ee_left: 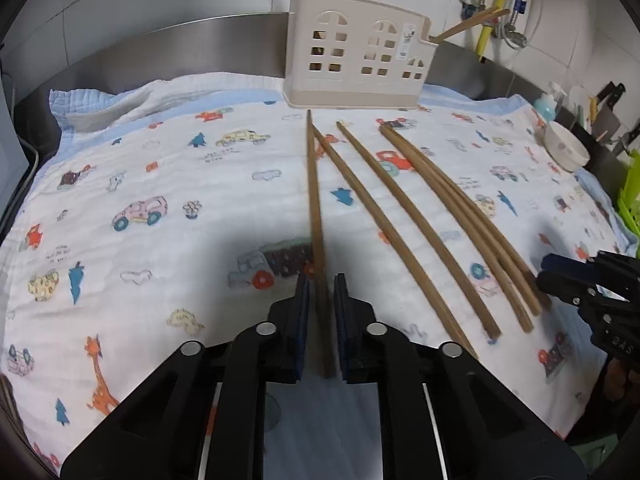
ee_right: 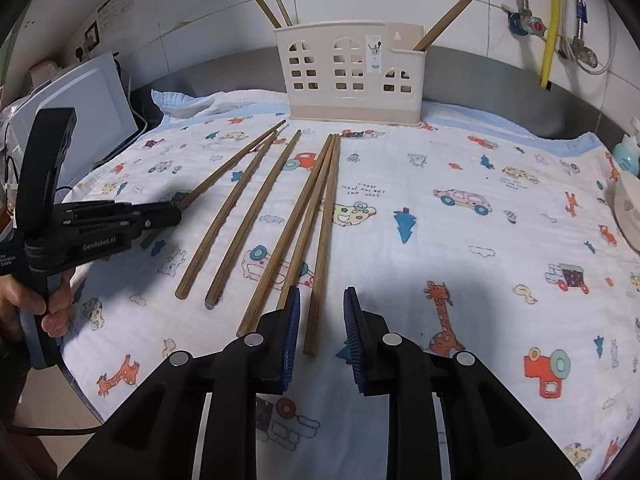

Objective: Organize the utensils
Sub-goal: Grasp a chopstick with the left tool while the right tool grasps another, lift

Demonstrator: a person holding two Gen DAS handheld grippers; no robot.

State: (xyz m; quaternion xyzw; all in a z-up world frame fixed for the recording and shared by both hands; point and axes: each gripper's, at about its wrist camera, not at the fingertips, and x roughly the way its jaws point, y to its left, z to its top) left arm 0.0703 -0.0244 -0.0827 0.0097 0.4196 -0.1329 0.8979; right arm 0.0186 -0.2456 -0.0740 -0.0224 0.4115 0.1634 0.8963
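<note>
Several brown wooden chopsticks lie on a printed cloth [ee_left: 160, 168] in front of a cream utensil holder [ee_left: 356, 52] that has three chopsticks standing in it. My left gripper [ee_left: 320, 280] straddles the leftmost chopstick [ee_left: 314, 192]; a thin gap shows at each pad, so contact is unclear. From the right wrist view the left gripper [ee_right: 176, 210] sits at that chopstick's [ee_right: 240, 158] near part. My right gripper [ee_right: 320, 300] is open and empty above the near end of the rightmost chopstick [ee_right: 324, 232]. The holder [ee_right: 348, 72] stands at the cloth's far edge.
A white bowl [ee_left: 566, 146] and a blue bottle [ee_left: 546, 106] stand at the right edge. A white appliance [ee_right: 80, 120] stands left of the cloth. Pipes and a yellow hose [ee_right: 552, 20] run down the tiled wall. A steel counter rim [ee_left: 180, 52] lies behind.
</note>
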